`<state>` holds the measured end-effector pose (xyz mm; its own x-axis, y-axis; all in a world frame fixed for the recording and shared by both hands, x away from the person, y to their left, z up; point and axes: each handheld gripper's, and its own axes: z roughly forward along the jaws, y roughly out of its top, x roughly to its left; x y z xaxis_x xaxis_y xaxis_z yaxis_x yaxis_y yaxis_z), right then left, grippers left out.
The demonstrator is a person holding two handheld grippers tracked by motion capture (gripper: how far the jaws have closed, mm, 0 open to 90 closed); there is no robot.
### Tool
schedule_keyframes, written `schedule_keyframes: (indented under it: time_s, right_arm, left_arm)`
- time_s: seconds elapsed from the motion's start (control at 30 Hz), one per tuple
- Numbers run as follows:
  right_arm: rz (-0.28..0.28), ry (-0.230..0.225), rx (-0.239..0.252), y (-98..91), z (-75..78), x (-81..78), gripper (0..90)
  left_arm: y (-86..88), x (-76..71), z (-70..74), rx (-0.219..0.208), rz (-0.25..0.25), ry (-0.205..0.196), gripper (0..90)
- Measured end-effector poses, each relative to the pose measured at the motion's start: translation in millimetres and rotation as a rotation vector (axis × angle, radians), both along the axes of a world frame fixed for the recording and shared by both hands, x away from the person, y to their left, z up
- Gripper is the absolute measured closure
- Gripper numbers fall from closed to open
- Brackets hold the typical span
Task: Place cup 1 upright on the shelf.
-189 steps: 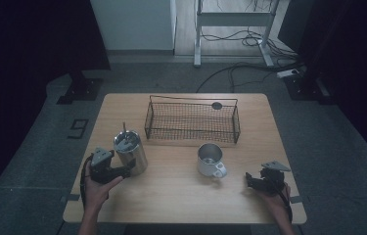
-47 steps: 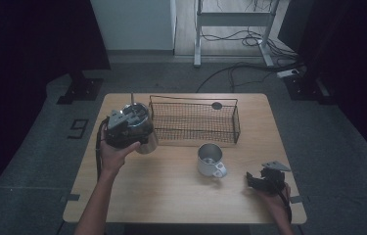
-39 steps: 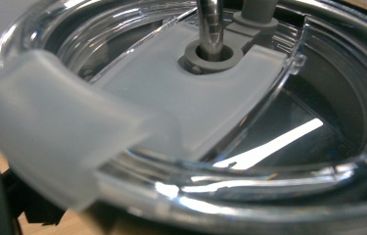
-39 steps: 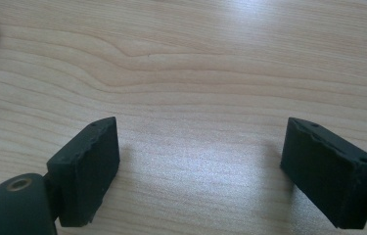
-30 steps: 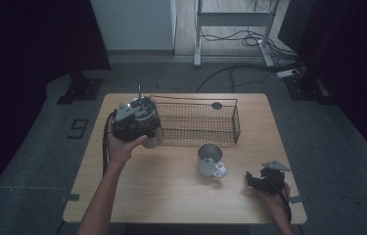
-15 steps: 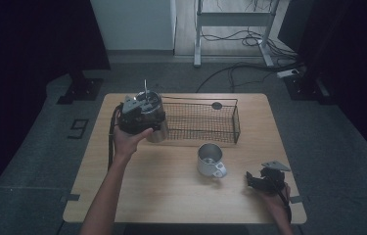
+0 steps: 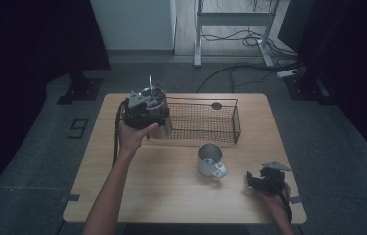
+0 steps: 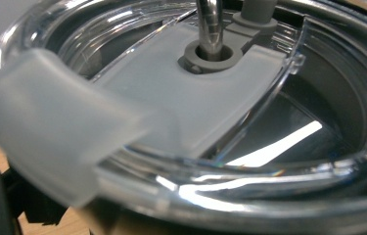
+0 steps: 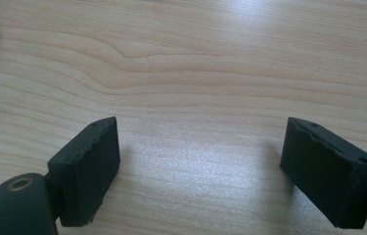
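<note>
Wooden desk (image 7: 137,196) and what rests on it
A wire basket (image 7: 205,122) stands along the far edge; a metal mug (image 7: 209,159) sits right of centre, nearer the front.

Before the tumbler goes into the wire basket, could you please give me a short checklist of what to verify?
1. Left tool grips tumbler: ok, it is carried off the table.
2. Lid seated, straw through it: ok.
3. Tumbler at the wire basket's left end: ok.
4. Basket floor free: cannot tell; a dark round item is at the far rim.
5. Mug clear of the path: ok.
6. Right tool parked low at the table, jaws apart, nothing between them: ok.
</note>
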<state>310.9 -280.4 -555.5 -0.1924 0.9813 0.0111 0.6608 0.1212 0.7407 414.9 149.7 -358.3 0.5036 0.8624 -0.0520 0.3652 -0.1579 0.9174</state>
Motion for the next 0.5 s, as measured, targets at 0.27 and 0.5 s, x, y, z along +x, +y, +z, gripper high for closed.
schedule_keyframes:
  time_s: [0.27, 0.5]
  right_arm:
    - [0.000, 0.000, 0.000, 0.0, 0.0, 0.0, 14.2]
    - [0.001, 0.000, -0.001, 0.0, 0.0, 0.0, 14.2]
  left_arm:
    - [-5.1, 6.4, 0.2, 0.000, 0.000, 0.002, 4.3]
    - [-9.6, 13.8, 0.2, 0.007, -0.006, 0.005, 4.2]
